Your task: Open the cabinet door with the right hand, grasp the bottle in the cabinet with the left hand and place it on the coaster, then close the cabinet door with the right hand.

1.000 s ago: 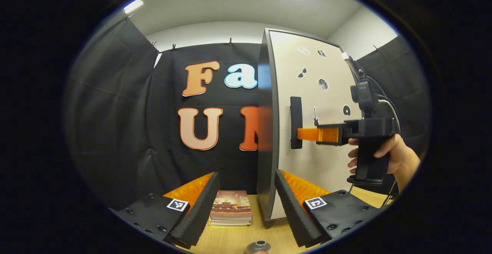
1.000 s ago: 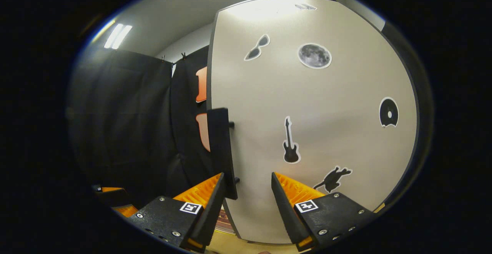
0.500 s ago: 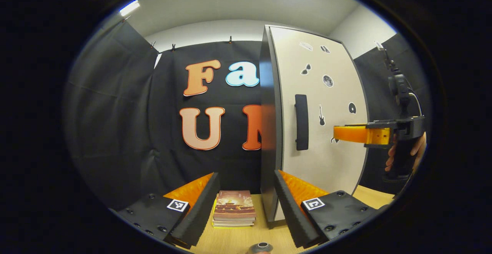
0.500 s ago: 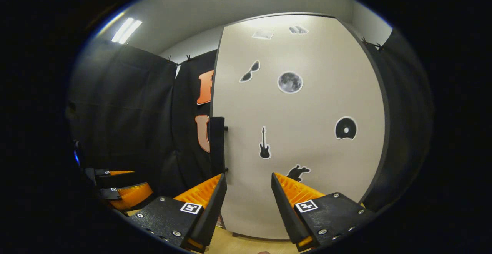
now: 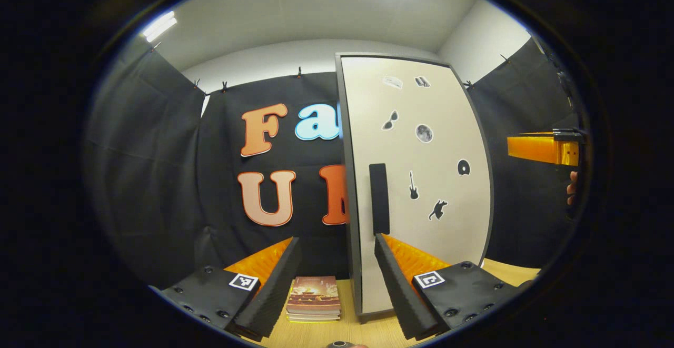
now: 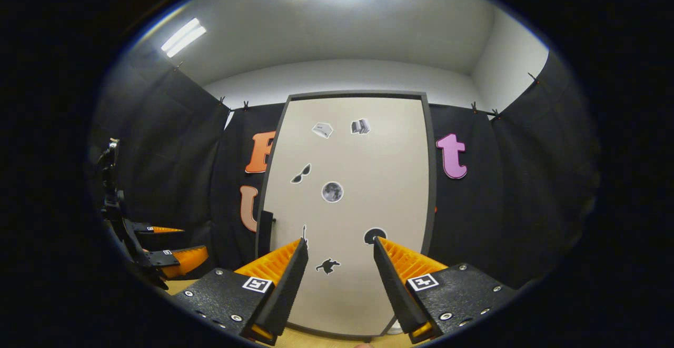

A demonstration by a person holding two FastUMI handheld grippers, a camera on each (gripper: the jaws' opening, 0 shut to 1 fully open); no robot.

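The tall cabinet (image 5: 421,179) stands on the wooden table, its pale sticker-covered door (image 6: 358,179) flush in its dark frame. The black handle (image 5: 379,198) sits at the door's left edge, also seen as the handle (image 6: 265,227) in the right gripper view. My right gripper (image 6: 340,240) is open, held well back from the door and facing it. My left gripper (image 5: 336,238) is open too, pointing at the cabinet's left edge. A grey round bottle top (image 5: 339,344) peeks in at the bottom edge, just below the left fingers. The rest of the bottle is hidden.
A small stack of books (image 5: 314,298) lies on the table left of the cabinet's foot. The right gripper's orange finger (image 5: 537,149) juts in at the far right of the left gripper view. The left gripper (image 6: 174,256) sits low at the left of the right gripper view.
The right gripper has left the handle and pulled back and rightwards from the door. The cabinet now looks smaller and more head-on in both views. The left gripper has drawn back slightly.
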